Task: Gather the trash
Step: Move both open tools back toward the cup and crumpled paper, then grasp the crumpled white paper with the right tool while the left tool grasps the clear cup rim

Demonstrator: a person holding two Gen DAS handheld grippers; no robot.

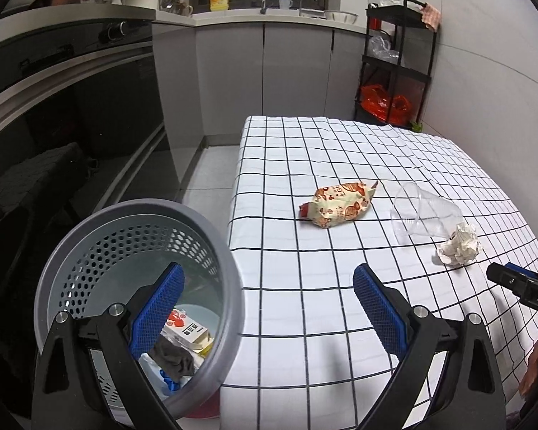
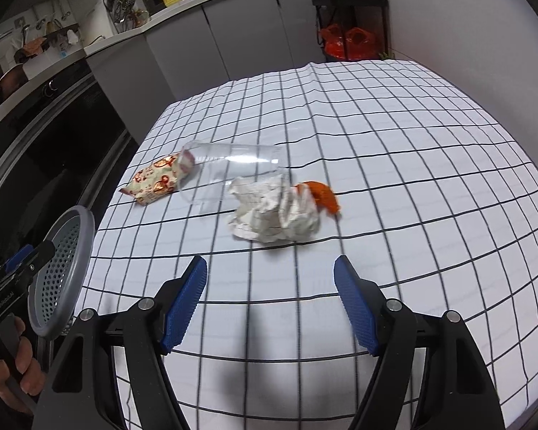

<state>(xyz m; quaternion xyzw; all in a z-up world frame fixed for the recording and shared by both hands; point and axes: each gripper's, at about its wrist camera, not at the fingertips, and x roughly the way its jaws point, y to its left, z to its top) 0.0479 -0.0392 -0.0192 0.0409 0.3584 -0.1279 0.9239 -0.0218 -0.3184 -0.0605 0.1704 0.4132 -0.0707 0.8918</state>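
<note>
Crumpled paper (image 2: pixel 274 211) lies just ahead of the right gripper (image 2: pixel 270 301), its jaws released, empty.

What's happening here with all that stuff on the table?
A person is clearing trash off a checked table, holding a claw in each hand. Both the left claw and right claw are open and empty. A snack wrapper, a tipped clear cup, crumpled paper and an orange scrap still wait. The grey bin already holds some.

"DAS" on right gripper (image 1: pixel 520 283) body.
</note>
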